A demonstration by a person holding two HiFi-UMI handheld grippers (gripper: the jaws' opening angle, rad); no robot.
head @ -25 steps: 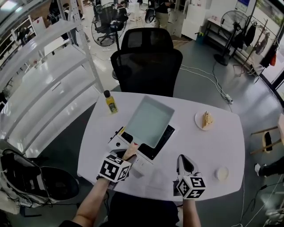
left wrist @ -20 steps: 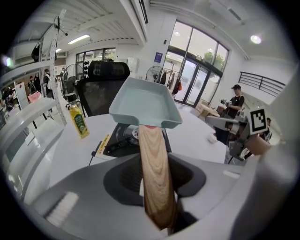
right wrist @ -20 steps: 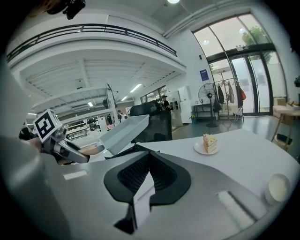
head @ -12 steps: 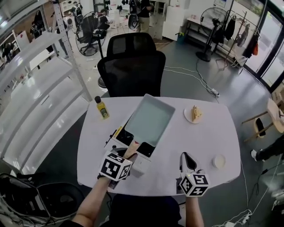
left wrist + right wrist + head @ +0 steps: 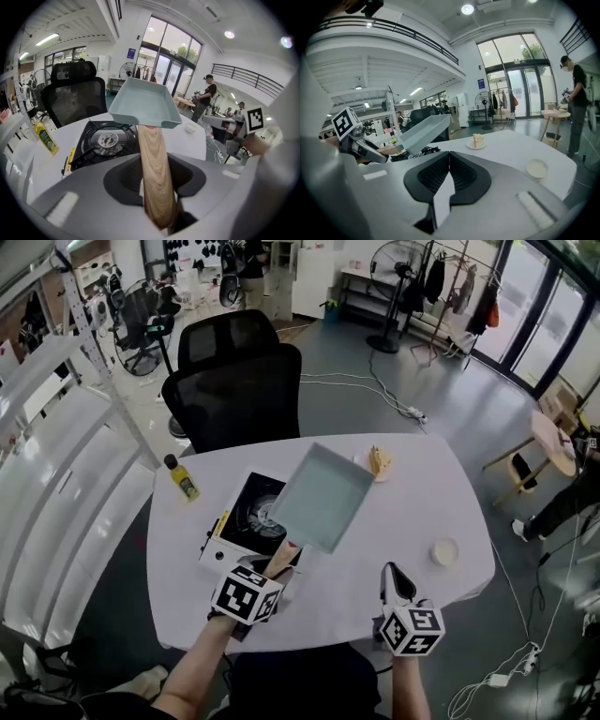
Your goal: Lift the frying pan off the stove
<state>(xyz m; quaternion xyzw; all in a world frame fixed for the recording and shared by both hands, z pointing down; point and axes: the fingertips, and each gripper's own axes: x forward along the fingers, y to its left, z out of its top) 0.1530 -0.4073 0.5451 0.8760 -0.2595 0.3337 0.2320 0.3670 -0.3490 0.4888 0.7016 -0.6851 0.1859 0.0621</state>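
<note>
Head view, straight to the action: clamped hard on the wooden handle point(image 5: 283, 557) with the left gripper point(image 5: 275, 568), squeezing it from both sides. Holding the frying pan point(image 5: 321, 498) up in the air, off the burner. Hanging partly over the right side of the stove point(image 5: 246, 512), near left corner above the black top, the rest out over bare white table point(image 5: 422, 512).

Switching to the left gripper view: clear air between frying pan point(image 5: 143, 103) and stove point(image 5: 105, 140). Burner ring fully exposed, low and left of the handle point(image 5: 154, 178).

Over to the right gripper point(image 5: 397, 579): shut tight on nothing, hovering by the table's near edge, well apart from the pan. Confirmed in the right gripper view, closed with no gap and nothing caught inside point(image 5: 449, 155). Pan point(image 5: 424, 131) up and to the left there, cake beyond it.

Now the room check. Tight at the pan's far right corner, with a plate of cake point(image 5: 379, 462) just beside it in the head view. Wide open white surface to the right of the pan, broken only by a small white dish point(image 5: 443, 551) near the table's right edge. Less space on the left: stove first, then a yellow oil bottle point(image 5: 182, 479) close to the table's left edge. Black office chair point(image 5: 234, 381) drawn up at the far edge. Near edge right under both grippers.
</note>
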